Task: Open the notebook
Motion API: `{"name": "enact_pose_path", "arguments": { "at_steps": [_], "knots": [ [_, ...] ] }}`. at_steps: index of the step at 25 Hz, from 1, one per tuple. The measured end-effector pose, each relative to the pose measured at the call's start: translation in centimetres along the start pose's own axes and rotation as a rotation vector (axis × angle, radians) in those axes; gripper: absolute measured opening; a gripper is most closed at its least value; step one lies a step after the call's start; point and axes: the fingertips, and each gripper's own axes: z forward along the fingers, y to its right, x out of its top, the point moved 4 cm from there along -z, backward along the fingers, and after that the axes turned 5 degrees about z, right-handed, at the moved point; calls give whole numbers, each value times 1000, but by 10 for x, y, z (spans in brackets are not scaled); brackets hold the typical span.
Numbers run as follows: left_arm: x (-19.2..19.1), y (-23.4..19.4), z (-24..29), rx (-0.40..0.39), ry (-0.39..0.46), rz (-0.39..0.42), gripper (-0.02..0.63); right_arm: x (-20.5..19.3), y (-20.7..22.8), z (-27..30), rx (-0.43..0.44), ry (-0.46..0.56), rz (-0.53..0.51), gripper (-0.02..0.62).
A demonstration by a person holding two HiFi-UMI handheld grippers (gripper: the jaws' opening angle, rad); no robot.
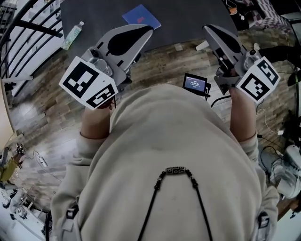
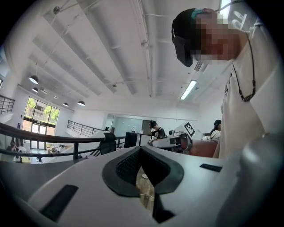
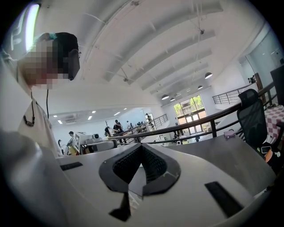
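Sweater (image 1: 164, 155) nearest, then left gripper (image 1: 143, 32) and right gripper (image 1: 210, 30), both shut and empty, short of worktop (image 1: 94, 14); notebook (image 1: 141, 16) apparently closed on it, well apart; likely approach step, next needing reach forward and jaws parted at cover edge.

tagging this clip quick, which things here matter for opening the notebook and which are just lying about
For the job:
- blue notebook, closed, on the dark table
- left gripper, shut, empty
- right gripper, shut, empty

Lying about:
- plastic bottle
- small screen device
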Motion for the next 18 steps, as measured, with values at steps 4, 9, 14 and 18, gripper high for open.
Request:
{"name": "enact_pose_path", "arguments": {
  "at_steps": [4,9,14,18],
  "knots": [
    [-7,-14,-10,11,-8,-11,2,-3,7,18,20,-20,37,15],
    [-12,-11,-25,75,-10,-16,2,-2,-6,36,110,-46,21,15],
    [-19,-34,-39,136,-6,-41,2,3,-6,80,180,-88,4,15],
    [-17,-60,-58,210,-10,-69,2,13,-3,123,230,-117,-2,15]
  ]
}}
